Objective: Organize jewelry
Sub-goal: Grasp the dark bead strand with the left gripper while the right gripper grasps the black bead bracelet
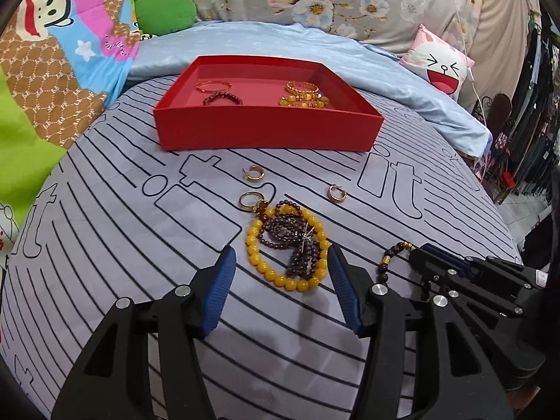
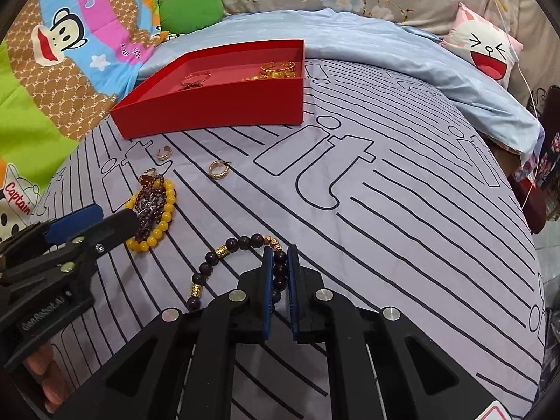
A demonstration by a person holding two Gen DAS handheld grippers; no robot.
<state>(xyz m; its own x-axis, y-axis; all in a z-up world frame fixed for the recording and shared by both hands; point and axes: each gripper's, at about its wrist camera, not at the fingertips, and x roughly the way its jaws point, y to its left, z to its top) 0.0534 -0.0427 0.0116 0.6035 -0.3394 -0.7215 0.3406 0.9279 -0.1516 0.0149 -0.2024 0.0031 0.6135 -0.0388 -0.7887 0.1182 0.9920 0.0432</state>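
Observation:
A red box (image 1: 266, 127) sits on the striped bedsheet and holds gold bangles (image 1: 302, 87) and a dark red bead bracelet (image 1: 223, 97). My left gripper (image 1: 281, 259) is open around a yellow bead bracelet (image 1: 257, 262) tangled with a dark purple bead string (image 1: 297, 241). Three gold hoop earrings (image 1: 254, 174) lie between the pile and the box. My right gripper (image 2: 280, 255) is shut on a dark brown bead bracelet with gold beads (image 2: 224, 250), which lies on the sheet. The red box also shows in the right wrist view (image 2: 217, 105).
A light blue blanket (image 1: 280, 40) is bunched behind the box. A green cushion (image 1: 164, 12) and cartoon bedding (image 1: 63, 35) lie at the left, a white-pink face pillow (image 1: 441, 66) at the right. The bed edge drops off at the right.

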